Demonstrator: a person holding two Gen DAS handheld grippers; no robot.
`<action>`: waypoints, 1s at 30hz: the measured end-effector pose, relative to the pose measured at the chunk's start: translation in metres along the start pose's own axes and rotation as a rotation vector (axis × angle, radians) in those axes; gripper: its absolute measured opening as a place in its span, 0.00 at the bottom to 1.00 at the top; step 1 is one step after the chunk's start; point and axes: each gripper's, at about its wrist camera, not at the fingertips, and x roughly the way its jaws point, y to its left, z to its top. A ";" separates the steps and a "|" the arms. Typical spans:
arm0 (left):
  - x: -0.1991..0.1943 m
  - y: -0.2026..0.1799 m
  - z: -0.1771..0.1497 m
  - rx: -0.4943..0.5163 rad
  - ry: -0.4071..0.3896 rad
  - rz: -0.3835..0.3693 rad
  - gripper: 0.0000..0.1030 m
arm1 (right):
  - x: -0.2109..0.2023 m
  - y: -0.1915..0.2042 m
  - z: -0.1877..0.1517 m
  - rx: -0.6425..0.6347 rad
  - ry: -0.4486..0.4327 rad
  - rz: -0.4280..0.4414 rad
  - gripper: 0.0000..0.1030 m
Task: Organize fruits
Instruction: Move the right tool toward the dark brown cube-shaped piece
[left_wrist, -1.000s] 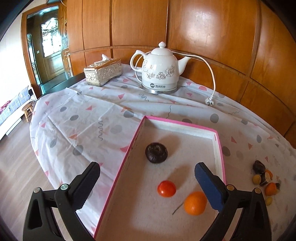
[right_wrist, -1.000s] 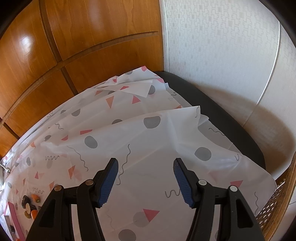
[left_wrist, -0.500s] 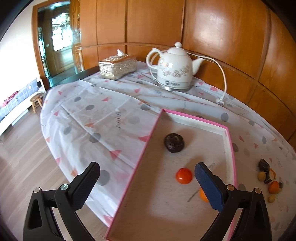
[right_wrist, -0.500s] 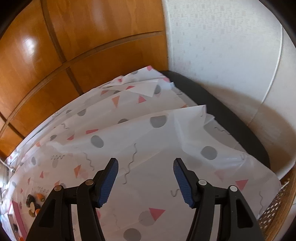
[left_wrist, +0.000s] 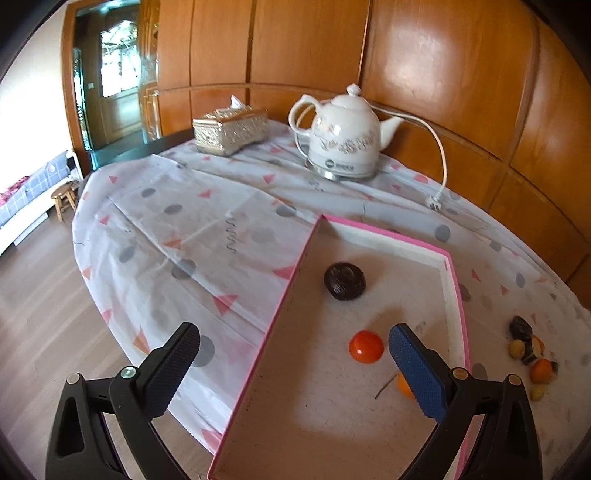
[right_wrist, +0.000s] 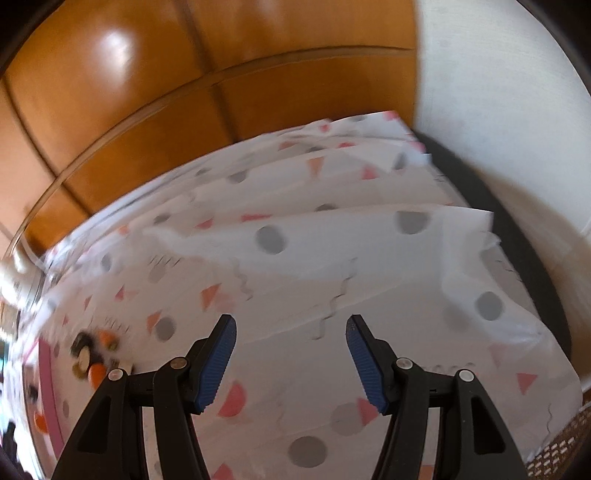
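The pink-rimmed tray (left_wrist: 456, 295) sits on the counter (left_wrist: 192, 221), and three fruits already lie in it: a dark wrinkled fruit (left_wrist: 345, 280) toward the far end, a red tomato (left_wrist: 366, 347) nearer, and an orange (left_wrist: 403, 386) half hidden behind one finger. The left hand-held gripper (left_wrist: 291, 373) hangs over the tray's near end with its jaws spread wide and nothing between them.

The loose fruit pile (left_wrist: 528, 354) lies on the cloth outside the tray, just beyond its right rim. From the left hand-held gripper it is off to the right, past the tray wall. In the right wrist view the same pile (right_wrist: 92, 354) appears low and to the left of the right hand-held gripper (right_wrist: 291, 356), which is also spread open and empty over bare cloth. That view is blurred, so the single fruits are hard to tell apart.

The pile lies between the two; which is nearer I cannot tell.
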 end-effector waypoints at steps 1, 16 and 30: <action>0.000 0.000 0.000 0.000 -0.003 0.003 1.00 | 0.002 0.004 -0.001 -0.018 0.016 0.018 0.61; 0.008 0.024 -0.003 -0.098 0.008 -0.016 1.00 | 0.018 0.105 -0.033 -0.370 0.156 0.173 0.61; 0.014 0.036 -0.007 -0.154 0.036 -0.017 1.00 | 0.056 0.204 -0.065 -0.798 0.200 0.154 0.61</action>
